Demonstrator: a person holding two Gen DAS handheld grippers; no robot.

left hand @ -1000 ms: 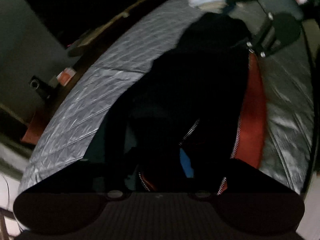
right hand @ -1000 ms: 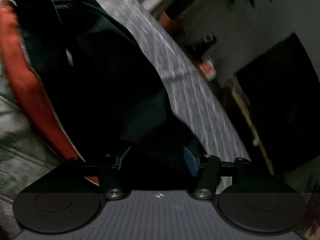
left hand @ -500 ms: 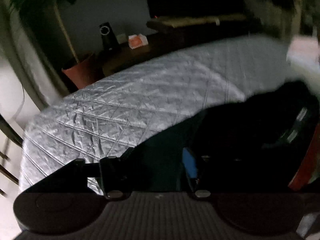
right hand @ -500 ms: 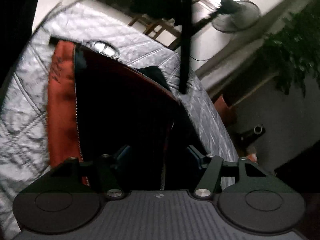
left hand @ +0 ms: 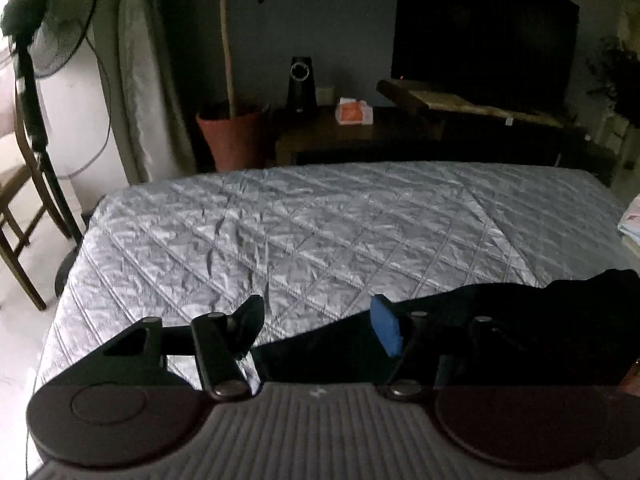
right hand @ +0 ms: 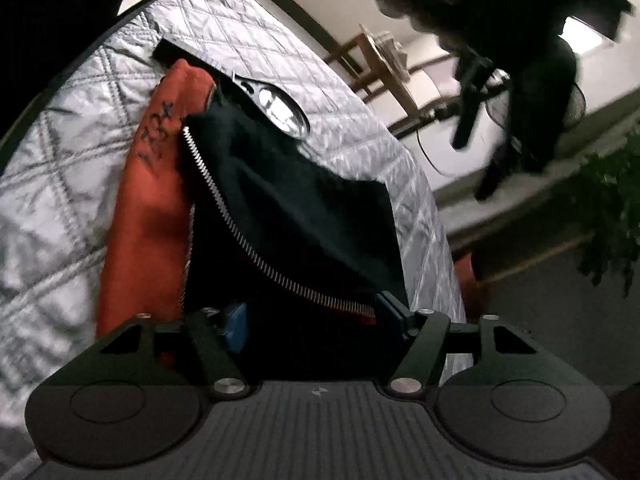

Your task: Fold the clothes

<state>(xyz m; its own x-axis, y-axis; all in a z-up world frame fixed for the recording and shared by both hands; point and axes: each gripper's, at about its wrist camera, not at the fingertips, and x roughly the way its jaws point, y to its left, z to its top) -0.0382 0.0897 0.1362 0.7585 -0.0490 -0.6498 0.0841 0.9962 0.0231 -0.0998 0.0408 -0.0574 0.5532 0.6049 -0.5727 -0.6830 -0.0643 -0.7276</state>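
A black zip jacket [right hand: 304,216] with an orange lining [right hand: 148,200] lies on the grey quilted bed [right hand: 80,128]. Its silver zipper [right hand: 256,252] runs diagonally toward my right gripper [right hand: 314,318]. That gripper is open at the jacket's near end, with dark cloth lying between its wide-apart fingers. In the left wrist view the same jacket [left hand: 500,316] shows as a dark mass at the lower right. My left gripper [left hand: 316,322] is open and low over the quilt [left hand: 320,232], its blue-padded right finger [left hand: 386,330] at the jacket's edge.
Past the bed stand a potted plant [left hand: 232,140], a dark cabinet [left hand: 360,136] and a television [left hand: 484,32]. A fan [left hand: 44,40] and a chair [left hand: 16,216] are at the left. A person in dark clothes [right hand: 500,20] stands beyond the bed. A dark object with a shiny oval [right hand: 280,110] lies past the jacket.
The left view swung up from looking down on the jacket to looking across the bed, leaving the jacket at lower right. The right view turned along the jacket, now lying flatter.
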